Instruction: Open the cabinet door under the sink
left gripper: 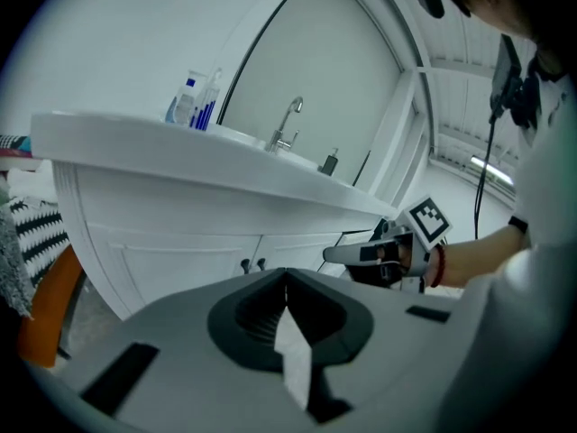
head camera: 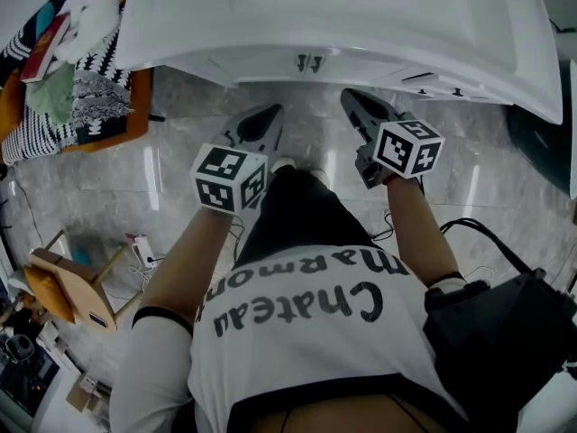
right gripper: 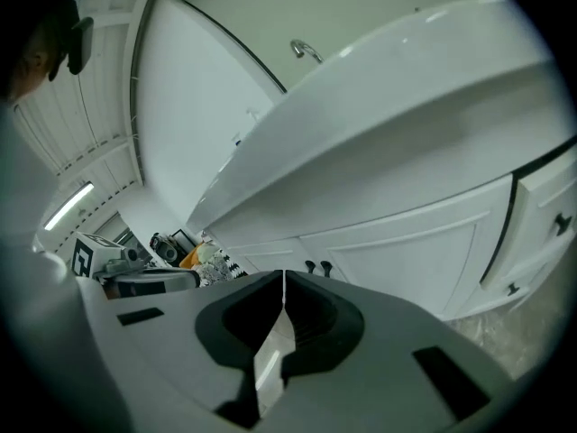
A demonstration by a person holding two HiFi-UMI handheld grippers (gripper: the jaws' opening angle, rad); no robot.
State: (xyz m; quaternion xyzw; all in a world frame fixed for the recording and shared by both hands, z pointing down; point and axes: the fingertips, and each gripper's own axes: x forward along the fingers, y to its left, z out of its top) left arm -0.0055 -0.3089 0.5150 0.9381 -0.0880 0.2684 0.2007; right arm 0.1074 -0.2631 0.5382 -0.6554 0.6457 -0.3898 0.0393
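sink (head camera: 270, 25) hiding cabinet door (right gripper: 406, 260), knobs (head camera: 308, 61) showing

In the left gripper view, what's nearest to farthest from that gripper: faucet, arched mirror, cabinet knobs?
1. Cabinet knobs, low, straight ahead.
2. Faucet, higher up, slightly right.
3. Arched mirror, behind the faucet, topmost.

Between the left tool (head camera: 273, 111), the right tool (head camera: 350, 96) and the cabinet doors (left gripper: 180, 251) at 12 o'clock lies bare floor (head camera: 180, 183), a clear way to the paired knobs (head camera: 309, 61). The sink rim (head camera: 379, 52) overhangs them and bars approach from above. A cloth-heaped chair (head camera: 81, 88) crowds 10 o'clock; a wooden stool (head camera: 68, 282) stands at 8 o'clock, well apart.
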